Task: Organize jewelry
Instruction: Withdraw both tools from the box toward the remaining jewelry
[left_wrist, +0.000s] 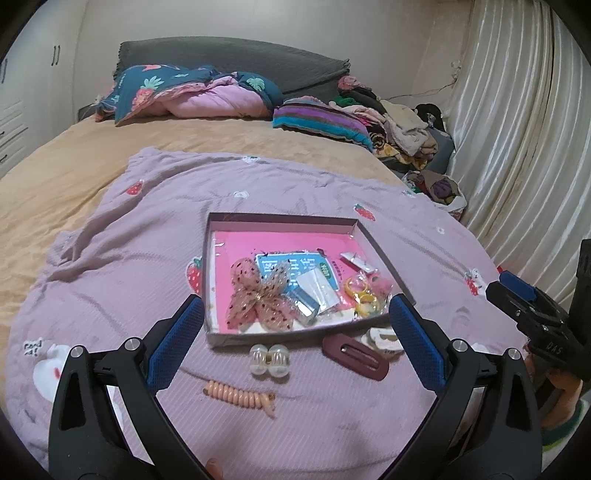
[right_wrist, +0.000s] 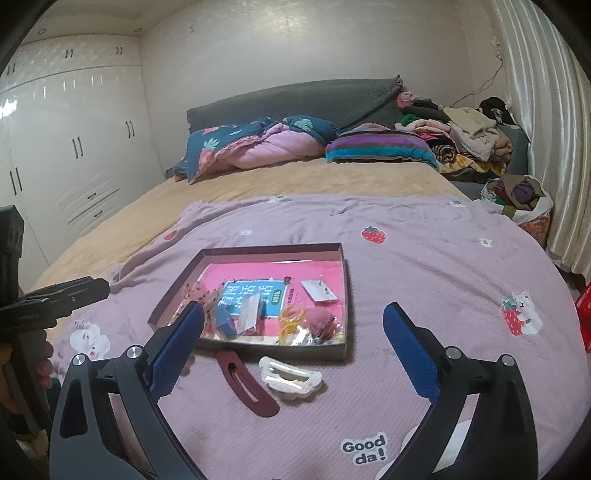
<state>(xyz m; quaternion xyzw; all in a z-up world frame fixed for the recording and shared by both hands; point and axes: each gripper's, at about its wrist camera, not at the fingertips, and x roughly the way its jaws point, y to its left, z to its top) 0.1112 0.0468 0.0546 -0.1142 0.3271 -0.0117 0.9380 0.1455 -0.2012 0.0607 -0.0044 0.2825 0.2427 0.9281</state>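
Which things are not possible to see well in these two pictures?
- Coil hair tie and pearl clip: absent from right wrist view.
- Maroon clip: left tip behind right tool finger.
- Items in tray near corner: blurred in both views.
- White clip: partly behind left tool finger.

This is a home bedroom. A wide bed (right_wrist: 258, 181) with a tan sheet fills most of the view, its dark padded headboard (right_wrist: 295, 99) against the far wall. A rumpled quilt (right_wrist: 255, 144) and a striped pillow (right_wrist: 376, 146) lie at the far end, with a pile of clothes (right_wrist: 469, 136) heaped at the far right. Built-in white wardrobes (right_wrist: 74, 140) with drawers line the left wall, and pale curtains (right_wrist: 546, 110) hang on the right. A lilac strawberry-print blanket (right_wrist: 424, 258) covers the near part.
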